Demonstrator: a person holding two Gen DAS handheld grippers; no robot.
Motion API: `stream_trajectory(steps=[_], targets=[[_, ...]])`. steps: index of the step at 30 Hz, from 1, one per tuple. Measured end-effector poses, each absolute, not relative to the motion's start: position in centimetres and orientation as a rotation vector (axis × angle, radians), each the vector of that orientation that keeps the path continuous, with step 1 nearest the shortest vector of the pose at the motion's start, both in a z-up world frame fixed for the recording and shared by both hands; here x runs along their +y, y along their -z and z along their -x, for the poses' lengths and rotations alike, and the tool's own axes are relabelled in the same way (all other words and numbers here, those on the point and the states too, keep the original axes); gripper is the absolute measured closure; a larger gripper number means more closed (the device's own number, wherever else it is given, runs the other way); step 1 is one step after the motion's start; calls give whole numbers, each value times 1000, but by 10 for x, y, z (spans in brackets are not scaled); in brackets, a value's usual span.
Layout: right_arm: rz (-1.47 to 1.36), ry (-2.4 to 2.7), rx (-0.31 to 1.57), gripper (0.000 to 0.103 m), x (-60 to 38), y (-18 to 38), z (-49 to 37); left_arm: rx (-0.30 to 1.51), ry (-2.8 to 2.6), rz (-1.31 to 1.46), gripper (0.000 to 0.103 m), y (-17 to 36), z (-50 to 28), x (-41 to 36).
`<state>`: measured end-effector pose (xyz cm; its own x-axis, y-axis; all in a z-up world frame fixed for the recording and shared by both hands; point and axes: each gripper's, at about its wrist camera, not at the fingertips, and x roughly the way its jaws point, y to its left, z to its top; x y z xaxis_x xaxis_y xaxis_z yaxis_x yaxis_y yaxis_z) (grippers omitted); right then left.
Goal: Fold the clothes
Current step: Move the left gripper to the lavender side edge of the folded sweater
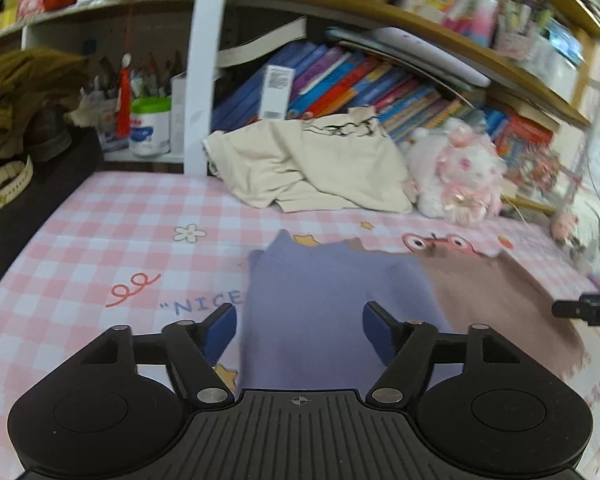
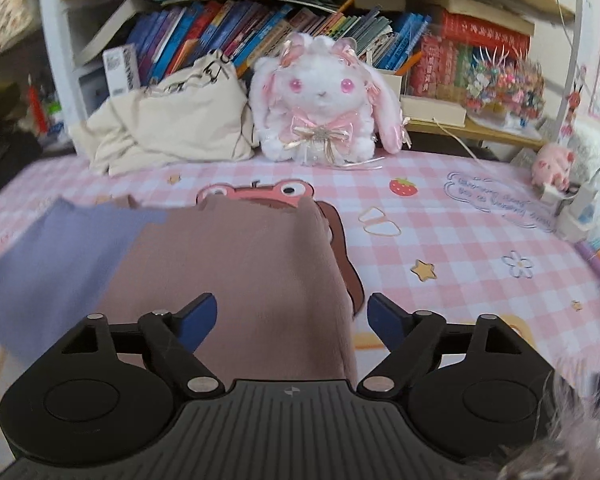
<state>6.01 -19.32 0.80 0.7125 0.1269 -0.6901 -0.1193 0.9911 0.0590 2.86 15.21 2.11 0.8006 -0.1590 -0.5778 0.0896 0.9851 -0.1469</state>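
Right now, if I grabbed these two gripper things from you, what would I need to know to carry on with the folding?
Left gripper: open, holding nothing, above the purple garment.
Right gripper: open, holding nothing, above the brown garment.
Both garments lie side by side on the pink checked cloth, purple on the left and overlapping the brown one's edge. Each looks at least partly folded; how far, I cannot tell.
A crumpled cream garment sits at the back beside the plush rabbit, not yet folded.
Left to do: probably finish these two, then fold the cream one.
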Motion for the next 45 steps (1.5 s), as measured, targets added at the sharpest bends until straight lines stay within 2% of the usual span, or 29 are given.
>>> stream_trajectory(steps=[13, 18, 28, 38, 45], targets=[[45, -141, 837, 17, -177, 8, -7, 690, 183, 68, 26, -8, 12, 126], [28, -148, 854, 17, -171, 12, 8, 711, 188, 51, 20, -2, 21, 119], [63, -185, 871, 13, -152, 16, 25, 778, 139, 80, 19, 11, 26, 119], [70, -195, 901, 11, -147, 20, 22, 852, 93, 439, 19, 28, 11, 149], [79, -196, 907, 10, -147, 19, 17, 827, 54, 665, 19, 36, 3, 164]])
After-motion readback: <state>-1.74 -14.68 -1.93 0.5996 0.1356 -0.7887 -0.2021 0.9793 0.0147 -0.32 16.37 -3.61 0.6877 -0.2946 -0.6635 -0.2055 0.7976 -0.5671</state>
